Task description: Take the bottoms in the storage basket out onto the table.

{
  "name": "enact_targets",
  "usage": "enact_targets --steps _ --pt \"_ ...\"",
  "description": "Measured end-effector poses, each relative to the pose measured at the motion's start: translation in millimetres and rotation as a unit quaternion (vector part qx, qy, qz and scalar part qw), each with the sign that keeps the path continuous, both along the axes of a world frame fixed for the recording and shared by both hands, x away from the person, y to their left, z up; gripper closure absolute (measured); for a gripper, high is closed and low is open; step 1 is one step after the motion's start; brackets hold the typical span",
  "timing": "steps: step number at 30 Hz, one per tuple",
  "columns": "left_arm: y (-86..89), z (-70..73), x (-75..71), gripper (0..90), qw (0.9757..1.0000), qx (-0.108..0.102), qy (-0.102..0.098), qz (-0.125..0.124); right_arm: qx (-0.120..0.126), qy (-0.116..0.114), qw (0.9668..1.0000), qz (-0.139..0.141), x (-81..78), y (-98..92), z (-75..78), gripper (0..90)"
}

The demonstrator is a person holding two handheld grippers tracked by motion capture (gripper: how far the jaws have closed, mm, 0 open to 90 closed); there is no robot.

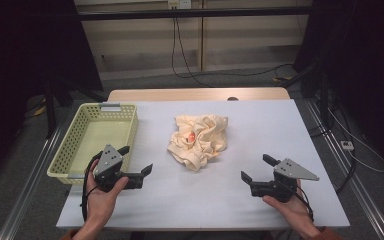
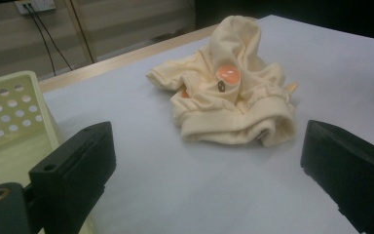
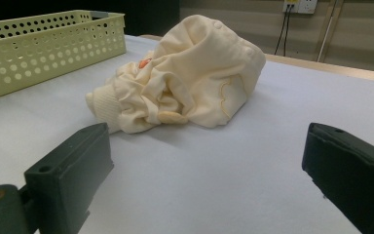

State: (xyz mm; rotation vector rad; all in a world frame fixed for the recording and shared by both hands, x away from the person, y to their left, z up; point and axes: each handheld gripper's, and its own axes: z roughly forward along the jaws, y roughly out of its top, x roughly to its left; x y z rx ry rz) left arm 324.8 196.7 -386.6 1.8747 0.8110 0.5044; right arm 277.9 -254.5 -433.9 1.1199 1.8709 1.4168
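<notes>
A crumpled cream garment (image 1: 198,139) with an orange patch lies bunched in the middle of the white table (image 1: 260,125). It shows ahead of the jaws in the left gripper view (image 2: 229,100) and in the right gripper view (image 3: 185,80). My left gripper (image 1: 137,159) rests near the front left, by the basket, jaws wide apart and holding nothing. My right gripper (image 1: 258,167) sits at the front right, open and holding nothing too. Both stand a short way off the garment.
A pale green perforated basket (image 1: 79,131) stands at the table's left side with nothing visible in it. The table's wooden far edge (image 1: 200,94) lies beyond the white cover. Cables hang from a wall socket behind; dark stands flank both sides.
</notes>
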Motion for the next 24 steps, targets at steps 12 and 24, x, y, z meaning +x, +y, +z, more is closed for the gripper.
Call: enact_targets --steps 12,24 --pt "10.4 -13.7 -14.7 7.0 0.9998 -0.002 -0.016 0.014 0.0 -0.001 1.0 -0.001 -1.0 -0.5 0.3 4.0" --pt "11.3 -21.3 -16.3 6.5 0.9996 0.014 -0.024 0.008 0.002 -0.002 1.0 -0.001 -1.8 -1.5 0.8 4.0"
